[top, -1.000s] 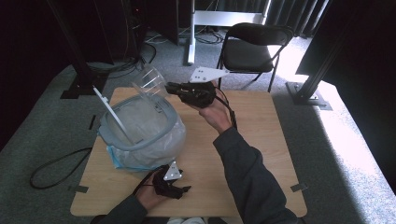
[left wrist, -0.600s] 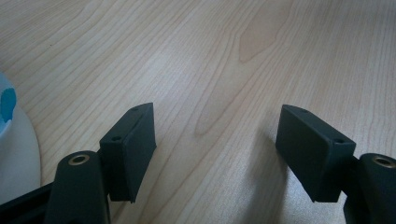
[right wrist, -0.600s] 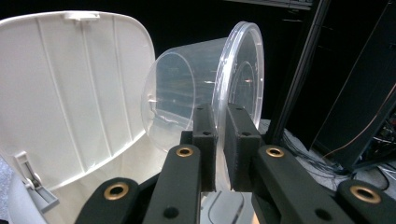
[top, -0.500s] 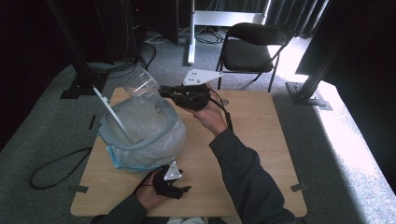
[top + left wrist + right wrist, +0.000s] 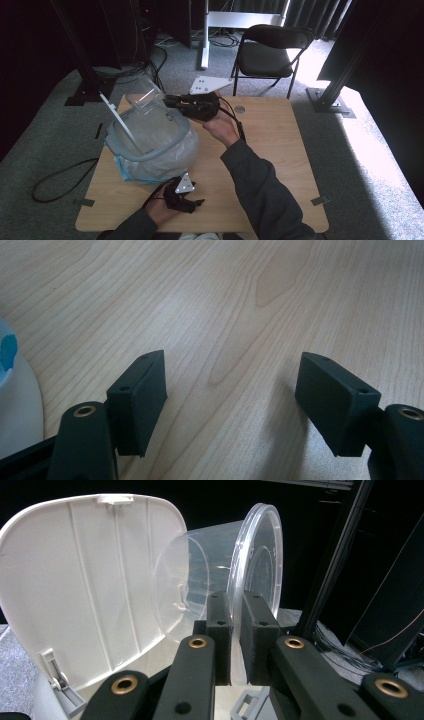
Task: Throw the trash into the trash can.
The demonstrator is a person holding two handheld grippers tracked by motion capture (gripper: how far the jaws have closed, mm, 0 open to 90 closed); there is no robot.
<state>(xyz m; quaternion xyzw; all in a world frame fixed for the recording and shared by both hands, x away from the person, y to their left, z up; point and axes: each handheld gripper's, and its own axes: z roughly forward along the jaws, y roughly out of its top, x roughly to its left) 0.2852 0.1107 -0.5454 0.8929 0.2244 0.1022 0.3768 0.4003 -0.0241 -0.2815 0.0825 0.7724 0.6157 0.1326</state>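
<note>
Right gripper view: right gripper [image 5: 236,630] clamps clear cup [image 5: 220,575] rim beside bin lid [image 5: 85,580].

From above the person's side, the high view looked down toward twelve o'clock over the whole table [image 5: 260,150], whose wood the left gripper view skimmed at close range, while the right gripper view faced the bin's raised lid [image 5: 85,580], seen small in the high view at ten o'clock.
</note>
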